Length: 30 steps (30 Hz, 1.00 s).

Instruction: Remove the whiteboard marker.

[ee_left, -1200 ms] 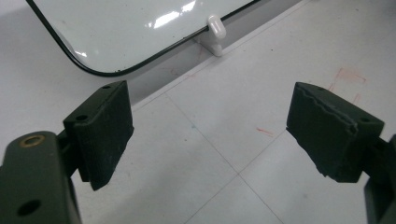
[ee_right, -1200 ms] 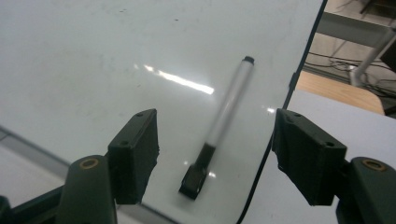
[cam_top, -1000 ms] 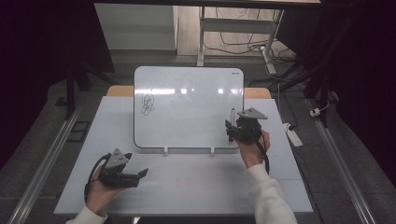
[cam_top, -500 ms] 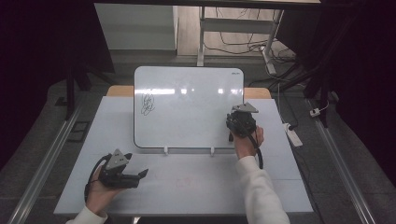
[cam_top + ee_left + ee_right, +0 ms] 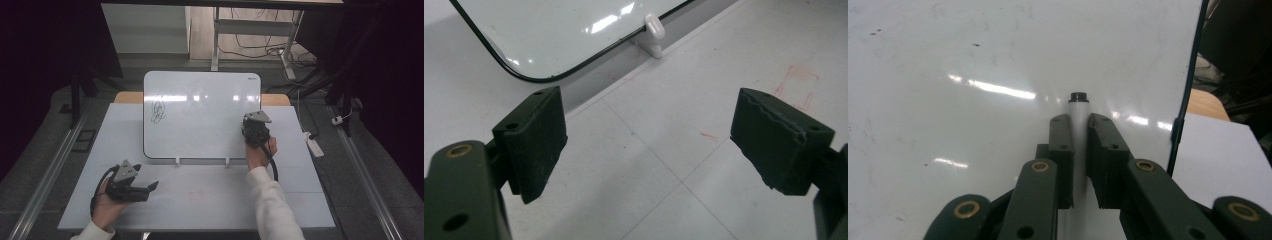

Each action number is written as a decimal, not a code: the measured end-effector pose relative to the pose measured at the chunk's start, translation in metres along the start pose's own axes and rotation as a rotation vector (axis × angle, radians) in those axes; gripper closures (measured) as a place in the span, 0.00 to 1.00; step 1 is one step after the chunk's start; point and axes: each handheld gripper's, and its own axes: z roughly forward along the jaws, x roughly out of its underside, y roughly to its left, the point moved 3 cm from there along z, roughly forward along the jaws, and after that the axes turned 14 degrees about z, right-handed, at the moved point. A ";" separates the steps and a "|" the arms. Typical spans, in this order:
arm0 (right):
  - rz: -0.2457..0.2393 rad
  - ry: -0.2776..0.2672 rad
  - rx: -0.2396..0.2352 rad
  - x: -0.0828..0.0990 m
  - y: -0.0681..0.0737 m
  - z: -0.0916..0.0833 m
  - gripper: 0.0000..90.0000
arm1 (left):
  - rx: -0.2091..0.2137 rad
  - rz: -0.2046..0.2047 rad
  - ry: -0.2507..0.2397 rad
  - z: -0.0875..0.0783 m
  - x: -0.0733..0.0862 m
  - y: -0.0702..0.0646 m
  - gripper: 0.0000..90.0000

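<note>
Marker: slim white plastic marker pen with black end, clamped between two dark jaws.
Position: lengthwise against the glossy white whiteboard, near its right edge.

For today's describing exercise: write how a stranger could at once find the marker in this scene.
Start at the whiteboard propped on the table. At its right side, a hand holds the right gripper against the board. Clamped between its black jaws is the marker: a slim white barrel with a dark end, the one white thing there.

Both grippers, left and right, are dark green-black with brass-ringed screw holes, grey three-cornered top plates and trailing black cables; the right sleeve is white.
</note>
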 end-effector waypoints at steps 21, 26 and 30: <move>-0.001 -0.151 -0.146 -0.003 -0.008 -0.040 0.90 | -0.013 -0.036 -0.014 0.000 0.005 0.006 0.18; 0.009 -0.172 -0.257 -0.003 -0.009 -0.054 0.90 | 0.004 -0.058 -0.023 0.001 -0.001 0.007 0.19; 0.012 -0.174 -0.354 -0.001 -0.006 -0.064 0.90 | 0.040 -0.062 -0.041 0.003 -0.019 0.002 0.20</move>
